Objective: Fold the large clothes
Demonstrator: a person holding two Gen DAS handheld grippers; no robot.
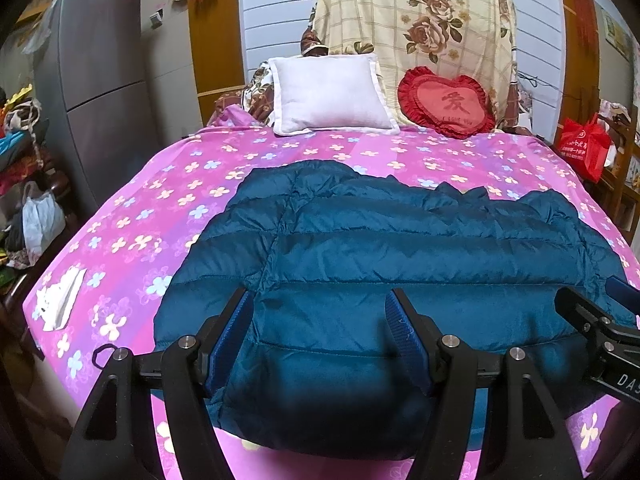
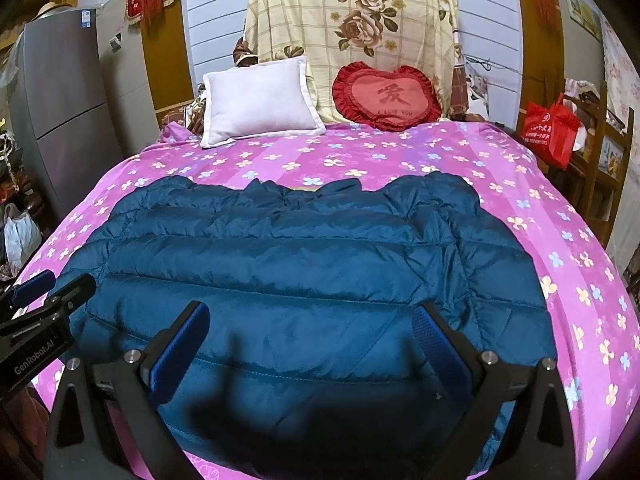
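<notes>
Teal quilted jacket (image 1: 380, 248), one, flat on pink bed (image 1: 132, 216). Two pillows (image 1: 328, 94) behind. Left gripper (image 1: 320, 308), right gripper (image 2: 312, 320): jaws released, hovering above hem.

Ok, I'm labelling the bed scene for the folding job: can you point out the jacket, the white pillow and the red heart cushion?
jacket (image 1: 400, 248): left wrist view, middle of the quilted back.
white pillow (image 1: 330, 92): left wrist view, centre of its face.
red heart cushion (image 2: 386, 98): right wrist view, centre panel.

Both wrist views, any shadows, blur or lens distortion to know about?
Left wrist view: strong fisheye bulge, black corners; dark shadow on the quilted teal puffer jacket near the camera. Right wrist view: same bulge; shadow on the jacket's near hem; sharp otherwise.
</notes>
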